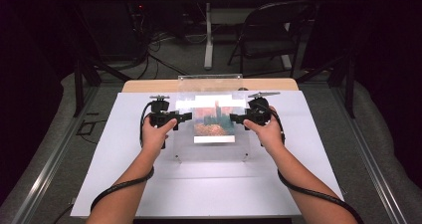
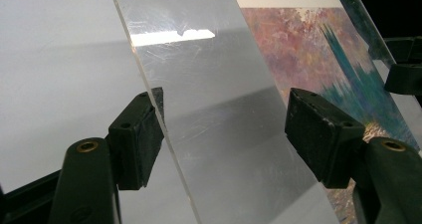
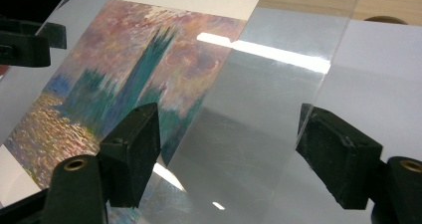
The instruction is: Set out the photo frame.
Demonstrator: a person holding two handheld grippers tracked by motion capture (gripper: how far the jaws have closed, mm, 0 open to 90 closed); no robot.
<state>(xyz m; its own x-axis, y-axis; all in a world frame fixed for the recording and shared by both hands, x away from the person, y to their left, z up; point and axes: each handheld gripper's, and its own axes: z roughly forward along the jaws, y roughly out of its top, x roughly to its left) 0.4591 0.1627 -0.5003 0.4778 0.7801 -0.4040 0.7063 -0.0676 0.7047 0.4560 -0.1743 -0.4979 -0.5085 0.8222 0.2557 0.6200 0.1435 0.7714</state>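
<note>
The landmark is a clear acrylic sheet [image 1: 211, 129], held raised and tilted above the white surface [image 1: 124, 184]. Its near edge carries two small clear feet, and these stand apart from the surface below.

A painted print [image 1: 214, 122] of blue towers against a pink and orange sky lies against the sheet at its centre, with a white margin along its lower edge.

The left tongs [image 1: 187, 116] stand at the left edge of the sheet, level with the print. In the left gripper view the sheet's edge [image 2: 164, 129] passes between the two pads. One pad [image 2: 142, 139] sits just beside that edge; the other pad [image 2: 318, 134] stands off in front of the sheet's face. The jaws are wide apart. Whether either pad presses on the acrylic cannot be told.

The right tongs [image 1: 234, 118] stand at the right edge of the sheet, opposite the left pair. In the right gripper view the jaws are likewise spread, one pad [image 3: 134, 149] in front of the print's edge [image 3: 124, 84], the other [image 3: 338, 154] near the sheet's outer edge. Contact cannot be confirmed.

A folding chair [image 1: 271, 35] stands well beyond the sheet, past the far end of the surface.
</note>
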